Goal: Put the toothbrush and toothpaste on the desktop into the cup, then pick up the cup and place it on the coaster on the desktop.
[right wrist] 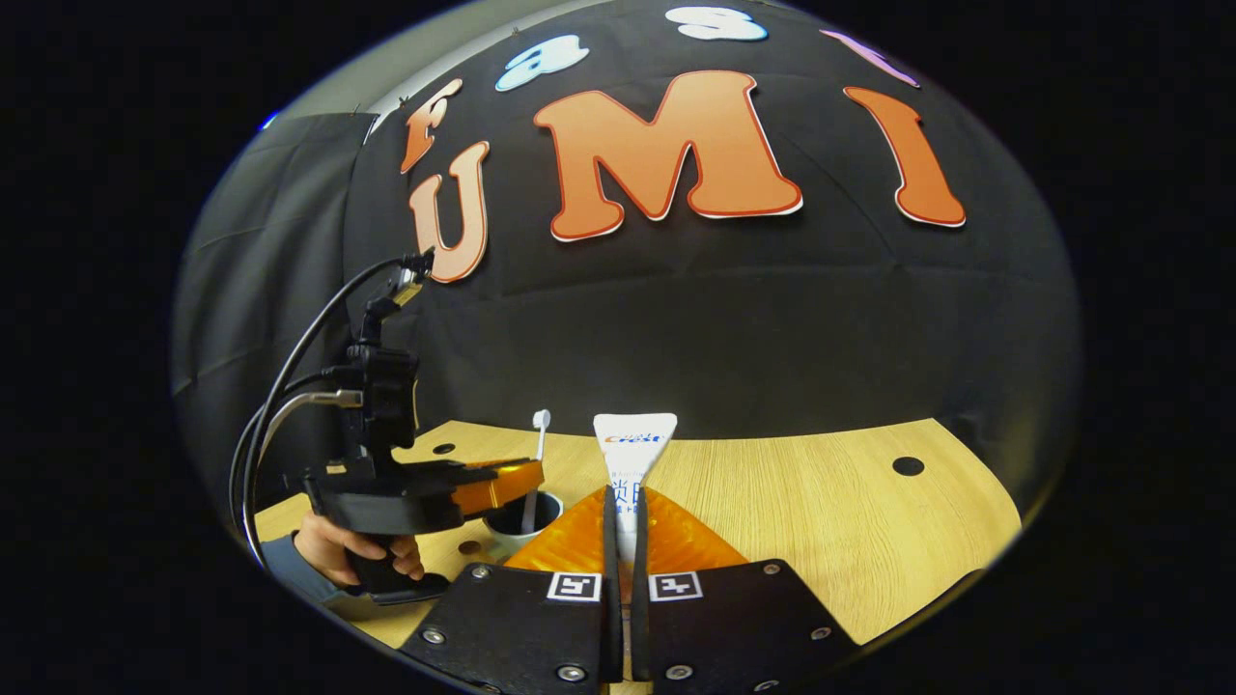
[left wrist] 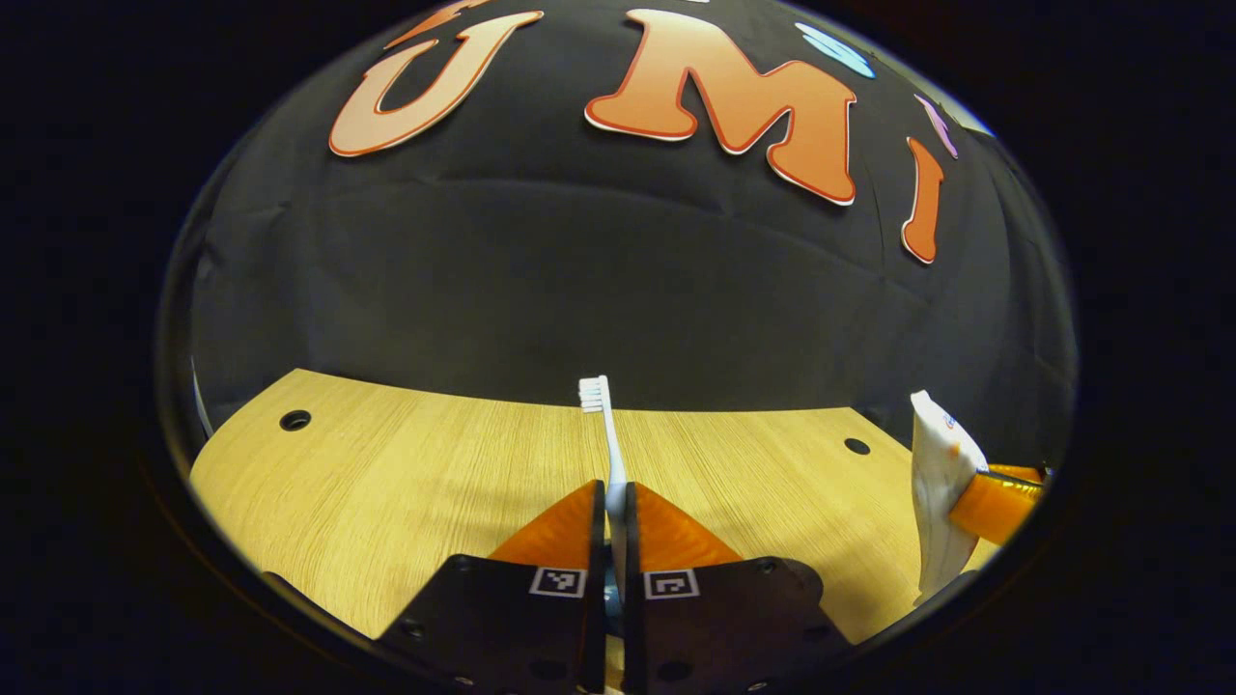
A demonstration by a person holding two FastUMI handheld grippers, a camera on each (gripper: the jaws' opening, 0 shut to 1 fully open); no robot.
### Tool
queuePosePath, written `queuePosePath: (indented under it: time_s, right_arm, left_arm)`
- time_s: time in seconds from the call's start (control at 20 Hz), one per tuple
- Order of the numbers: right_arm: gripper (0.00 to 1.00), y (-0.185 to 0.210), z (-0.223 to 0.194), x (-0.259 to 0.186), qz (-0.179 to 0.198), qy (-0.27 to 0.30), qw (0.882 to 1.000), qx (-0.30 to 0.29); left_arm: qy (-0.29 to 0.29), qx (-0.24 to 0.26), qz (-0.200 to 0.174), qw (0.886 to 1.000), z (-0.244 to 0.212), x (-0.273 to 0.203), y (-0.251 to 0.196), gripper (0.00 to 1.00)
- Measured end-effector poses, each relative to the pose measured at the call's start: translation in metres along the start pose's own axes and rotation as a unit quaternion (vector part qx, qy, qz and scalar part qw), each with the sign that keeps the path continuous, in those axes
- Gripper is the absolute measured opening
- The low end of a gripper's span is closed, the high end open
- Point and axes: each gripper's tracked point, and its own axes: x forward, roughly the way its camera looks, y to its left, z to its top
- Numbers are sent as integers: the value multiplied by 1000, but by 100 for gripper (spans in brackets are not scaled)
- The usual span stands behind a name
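Toothbrush (right wrist: 534, 473) seemingly stands in the cup (right wrist: 522, 522), left of the toothpaste (right wrist: 632, 454)

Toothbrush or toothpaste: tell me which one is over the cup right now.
The toothbrush. It stands upright with its lower end in the cup, gripped by the left gripper. The toothpaste is beside the cup, in the right gripper.

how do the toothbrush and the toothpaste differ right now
The toothbrush is a thin white stick with bristles on top; the toothpaste is a flat tube with a wide crimped end up. The toothbrush's lower end sits in the cup; the toothpaste is over bare desktop. Both stand upright, each clamped: left gripper, right gripper.
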Motion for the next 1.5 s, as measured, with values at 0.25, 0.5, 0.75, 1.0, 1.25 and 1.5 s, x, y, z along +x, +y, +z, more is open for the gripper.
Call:
queuePosePath:
  time_s: [0.25, 0.5, 0.75, 1.0, 1.25, 1.5]
  right_arm:
    - [4, 8, 6, 3, 6, -8, 1000, 17]
    - [4, 17, 16, 10, 10, -19, 1000, 22]
    - [4, 34, 34, 17, 29, -45, 998, 31]
    - [3, 43, 54, 28, 38, -100, 994, 22]
    - [4, 58, 55, 46, 58, -118, 991, 29]
    - [4, 80, 48, 67, 90, -128, 986, 57]
  left_arm:
    - [12, 17, 13, 1000, -8, -20, 14, 35]
    - [34, 40, 8, 999, -25, -45, 12, 83]
    - [41, 39, 9, 998, -34, -65, 20, 88]
    - [15, 33, 29, 999, -27, -87, 45, 100]
    - [-33, 29, 13, 999, -14, -116, 47, 98]
    - [-73, 56, 19, 996, -2, -139, 54, 98]
